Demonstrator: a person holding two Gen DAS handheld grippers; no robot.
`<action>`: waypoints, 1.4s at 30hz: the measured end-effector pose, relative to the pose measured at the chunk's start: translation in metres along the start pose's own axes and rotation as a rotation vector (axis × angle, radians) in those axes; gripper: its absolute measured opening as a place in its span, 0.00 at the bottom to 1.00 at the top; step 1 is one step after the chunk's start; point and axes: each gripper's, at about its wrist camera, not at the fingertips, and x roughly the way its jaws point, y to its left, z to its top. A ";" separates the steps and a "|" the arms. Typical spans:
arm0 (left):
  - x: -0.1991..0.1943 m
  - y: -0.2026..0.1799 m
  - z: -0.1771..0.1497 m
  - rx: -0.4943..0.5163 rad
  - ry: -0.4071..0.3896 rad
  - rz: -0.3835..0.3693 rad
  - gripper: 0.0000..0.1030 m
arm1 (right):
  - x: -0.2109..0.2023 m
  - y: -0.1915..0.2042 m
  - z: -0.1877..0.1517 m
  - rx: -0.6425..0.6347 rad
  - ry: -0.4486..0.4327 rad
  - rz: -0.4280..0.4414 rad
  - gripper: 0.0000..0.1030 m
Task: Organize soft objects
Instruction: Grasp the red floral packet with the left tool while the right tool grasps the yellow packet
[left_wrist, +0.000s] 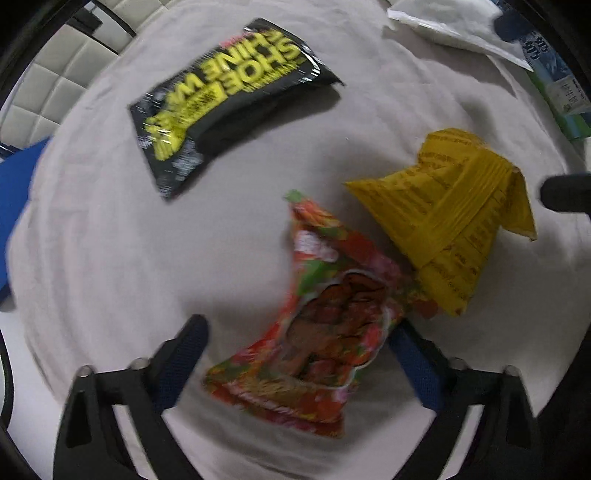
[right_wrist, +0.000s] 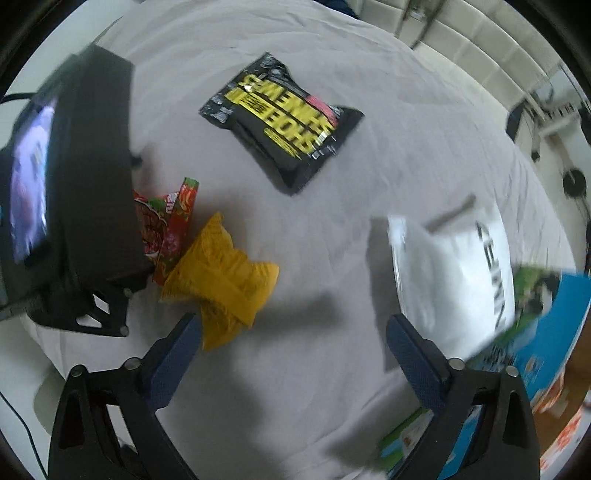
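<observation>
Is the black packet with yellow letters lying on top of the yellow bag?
No, the black packet lies alone on the white sheet, well apart from the yellow bag, with bare cloth between them.

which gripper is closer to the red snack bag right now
Left. The left gripper is open with the red snack bag lying between its fingers. The right gripper is open too, off beyond the yellow packet.

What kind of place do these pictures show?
Probably a bedroom: the packets lie on a wrinkled pale sheet like a bed cover, and a tufted cream panel, likely a padded headboard or wall, stands at its edge.
</observation>
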 end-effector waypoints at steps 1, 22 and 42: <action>-0.001 0.000 0.000 -0.022 -0.012 -0.008 0.82 | 0.001 0.002 0.004 -0.019 -0.002 -0.006 0.93; 0.020 0.055 -0.093 -1.099 -0.019 -0.447 0.58 | 0.027 0.032 0.067 -0.079 0.058 0.185 0.62; 0.010 0.038 -0.042 -1.015 0.034 -0.219 0.46 | 0.049 -0.015 0.058 0.367 0.135 0.145 0.55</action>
